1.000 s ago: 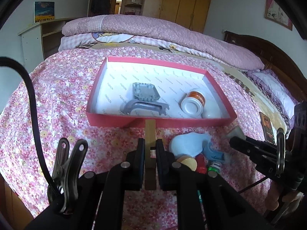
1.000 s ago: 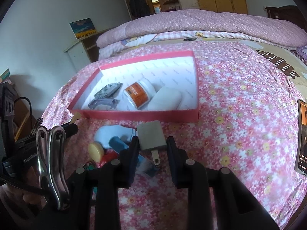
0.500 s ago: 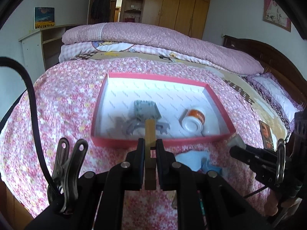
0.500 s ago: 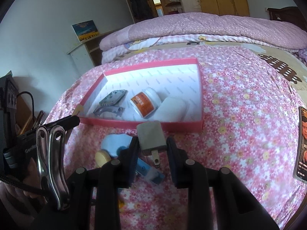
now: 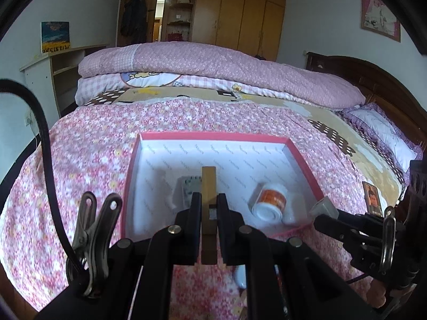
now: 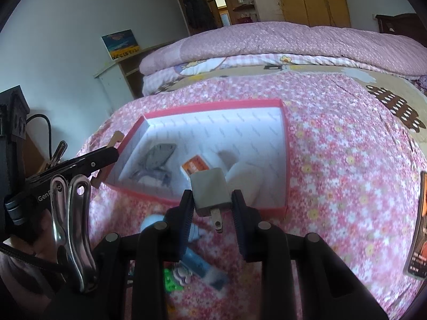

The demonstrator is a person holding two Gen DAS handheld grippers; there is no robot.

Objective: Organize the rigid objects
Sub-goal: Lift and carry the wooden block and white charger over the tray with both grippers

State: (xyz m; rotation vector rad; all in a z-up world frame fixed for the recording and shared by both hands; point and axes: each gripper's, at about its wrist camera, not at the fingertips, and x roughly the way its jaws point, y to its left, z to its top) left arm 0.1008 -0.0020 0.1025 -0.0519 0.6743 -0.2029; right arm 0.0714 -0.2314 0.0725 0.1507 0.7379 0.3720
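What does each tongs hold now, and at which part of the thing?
The left tongs grip a wooden clothespin at its middle. The right tongs grip a grey plug adapter by its body sides, prongs pointing back.

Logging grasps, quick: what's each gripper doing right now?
Left gripper: shut on the wooden clothespin.
Right gripper: shut on the grey plug adapter.

your left gripper [image 5: 209, 210] and right gripper [image 6: 212, 204]: matte black, ribbed pads, silver screws, steel spring clip [image 6: 70, 229], black cable [image 5: 45, 144].
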